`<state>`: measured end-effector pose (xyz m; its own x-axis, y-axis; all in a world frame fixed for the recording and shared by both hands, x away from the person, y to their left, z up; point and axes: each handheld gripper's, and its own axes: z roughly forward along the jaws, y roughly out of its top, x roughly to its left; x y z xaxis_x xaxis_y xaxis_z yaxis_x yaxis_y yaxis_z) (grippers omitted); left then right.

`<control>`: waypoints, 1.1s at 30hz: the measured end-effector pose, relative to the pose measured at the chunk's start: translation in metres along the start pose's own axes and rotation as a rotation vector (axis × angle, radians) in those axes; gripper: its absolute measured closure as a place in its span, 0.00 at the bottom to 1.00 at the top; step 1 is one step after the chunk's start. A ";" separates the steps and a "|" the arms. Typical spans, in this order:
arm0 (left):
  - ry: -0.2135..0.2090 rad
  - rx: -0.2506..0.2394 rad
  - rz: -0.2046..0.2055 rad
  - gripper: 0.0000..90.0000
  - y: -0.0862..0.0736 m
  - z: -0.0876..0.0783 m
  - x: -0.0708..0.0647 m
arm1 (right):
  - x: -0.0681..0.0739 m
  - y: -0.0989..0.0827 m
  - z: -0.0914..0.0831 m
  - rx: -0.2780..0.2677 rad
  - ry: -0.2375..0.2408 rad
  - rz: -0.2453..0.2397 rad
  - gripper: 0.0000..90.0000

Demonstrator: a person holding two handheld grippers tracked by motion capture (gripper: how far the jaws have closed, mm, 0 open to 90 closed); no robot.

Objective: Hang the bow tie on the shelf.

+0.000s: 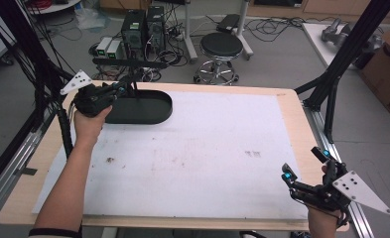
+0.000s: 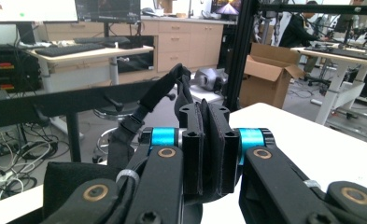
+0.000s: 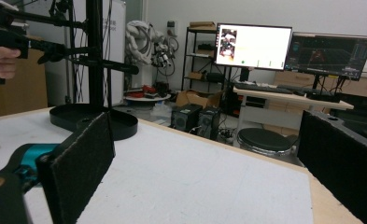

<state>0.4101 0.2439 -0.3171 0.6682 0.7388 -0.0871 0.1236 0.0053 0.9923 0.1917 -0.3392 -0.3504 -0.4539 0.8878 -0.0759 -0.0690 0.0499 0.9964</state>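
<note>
Left hand-held gripper (image 1: pixel 124 89) sits at about ten o'clock on the bench (image 1: pixel 289 106), over the left end of a black oval tray (image 1: pixel 153 111). Its jaws are clenched on a black strap (image 2: pixel 160 91): in the left gripper view the two pads press flat against the fabric, which loops up out of the top of the grip and trails down to the left. The person's left hand (image 1: pixel 89 121) holds the gripper body from below, forearm entering from seven o'clock.

The tray rests at the far left of the white mat (image 1: pixel 207 148), its right end rounded, its rim low. A black post (image 3: pixel 95 56) rises upright from the tray, and a dark crossbar (image 3: pixel 92 63) runs level from it; in the high view the bar lies just beyond the tray's far edge. Whether the strap touches the bar cannot be told.

Right hand-held gripper (image 1: pixel 304 166) sits at about four o'clock, at the near right corner of the bench, well apart from the tray. Its jaws stand released, wide apart with nothing between them; the right gripper view shows the bare mat through the gap. The right hand (image 1: pixel 324 218) grips it from below.

A round stool (image 1: pixel 221 47) stands on the floor beyond the bench at twelve o'clock.
</note>
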 end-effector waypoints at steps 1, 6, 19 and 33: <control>-0.001 0.004 -0.003 0.94 -0.001 0.002 0.001 | 0.001 0.000 0.001 0.005 0.002 0.000 0.04; 0.012 0.006 -0.014 0.94 -0.005 0.008 0.009 | 0.002 -0.001 0.004 0.014 0.011 -0.011 0.04; 0.076 -0.001 -0.034 0.94 -0.002 0.020 0.034 | 0.007 -0.001 0.008 0.030 0.026 -0.033 0.04; 0.121 -0.020 -0.060 0.93 -0.012 0.031 0.051 | 0.008 -0.005 0.012 0.055 0.030 -0.037 0.04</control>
<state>0.4654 0.2611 -0.3364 0.5664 0.8127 -0.1367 0.1453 0.0648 0.9873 0.1991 -0.3263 -0.3552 -0.4786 0.8707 -0.1132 -0.0378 0.1084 0.9934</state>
